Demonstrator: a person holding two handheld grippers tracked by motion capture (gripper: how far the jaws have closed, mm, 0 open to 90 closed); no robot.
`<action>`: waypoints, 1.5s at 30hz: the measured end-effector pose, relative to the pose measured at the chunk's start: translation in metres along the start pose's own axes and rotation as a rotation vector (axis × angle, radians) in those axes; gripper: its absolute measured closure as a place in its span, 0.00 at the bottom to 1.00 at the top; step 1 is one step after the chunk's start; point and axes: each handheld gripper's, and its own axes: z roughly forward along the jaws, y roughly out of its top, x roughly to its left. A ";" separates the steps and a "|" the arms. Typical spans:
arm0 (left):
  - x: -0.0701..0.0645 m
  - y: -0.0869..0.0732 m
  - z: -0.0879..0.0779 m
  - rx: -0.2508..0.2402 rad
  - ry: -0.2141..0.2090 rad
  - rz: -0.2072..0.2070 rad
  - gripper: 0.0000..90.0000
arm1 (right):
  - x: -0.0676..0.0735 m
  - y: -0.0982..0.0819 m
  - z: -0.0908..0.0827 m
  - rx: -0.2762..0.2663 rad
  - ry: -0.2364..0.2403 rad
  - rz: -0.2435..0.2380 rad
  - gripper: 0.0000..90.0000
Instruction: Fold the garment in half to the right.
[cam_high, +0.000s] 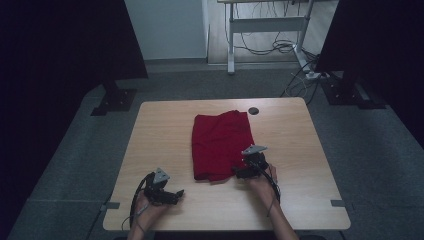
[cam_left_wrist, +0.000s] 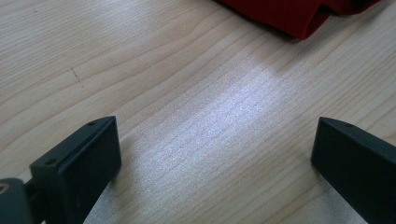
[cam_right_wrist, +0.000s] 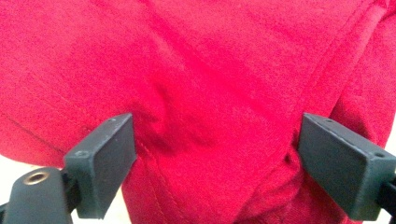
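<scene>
Where the right gripper (cam_right_wrist: 215, 154) meets the red cloth (cam_right_wrist: 210, 70), we see its jaws spread wide, fabric bunched between them but unpinched; the cloth's edges run out of that view. Our left gripper (cam_left_wrist: 215, 158) rests released over bare table (cam_left_wrist: 140, 70), the cloth's corner ahead and to its right, cut off. We read no label or writing.
</scene>
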 end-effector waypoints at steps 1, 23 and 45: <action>0.000 0.000 0.000 0.000 0.002 -0.001 0.02 | 0.004 0.002 -0.007 -0.003 0.013 -0.024 0.11; 0.000 0.000 0.000 -0.004 0.005 -0.004 0.04 | 0.013 -0.002 -0.046 -0.028 0.057 -0.081 0.10; 0.000 0.000 0.000 -0.004 0.005 -0.005 0.04 | 0.007 -0.027 -0.081 -0.037 0.043 -0.082 0.08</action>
